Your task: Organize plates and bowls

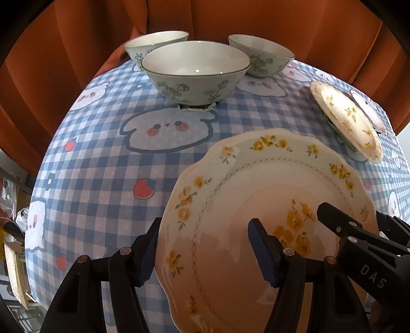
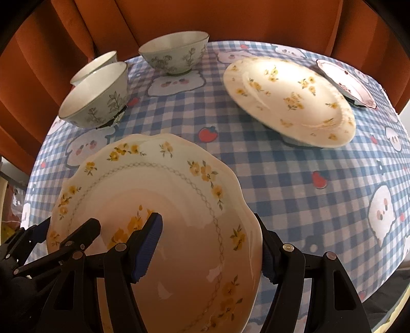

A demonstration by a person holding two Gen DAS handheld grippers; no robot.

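Observation:
A scalloped white plate with yellow flowers is held over the table by both grippers. My left gripper is shut on its left rim. My right gripper is shut on its right rim; its finger also shows in the left wrist view. Three floral bowls stand at the far left. A second yellow-flowered plate lies at the far right, with a smaller pink-patterned plate behind it.
The round table has a blue checked cloth with cartoon prints. Orange curtains hang behind it. Clutter lies on the floor to the left.

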